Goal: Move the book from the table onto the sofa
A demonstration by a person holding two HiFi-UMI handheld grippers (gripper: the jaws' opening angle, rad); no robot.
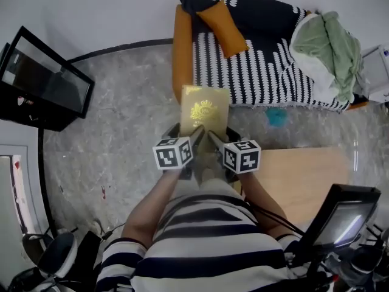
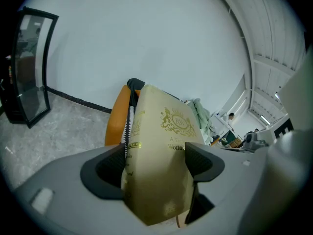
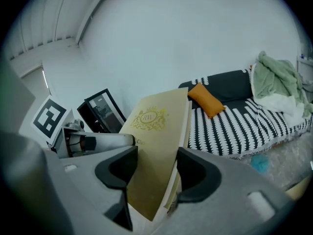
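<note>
Two grippers share one load. The left gripper has its jaws spread wide and pressed on the near end of the cream, gold-crested book, spine against one pad and front cover against the other. The right gripper clamps the same end just beside it, jaws equally wide on cover and page edge. The book juts forward past both pairs of jaw tips, held up in the air, with the striped sofa beyond the tips and the wooden table off to the right jaws' outer side.
</note>
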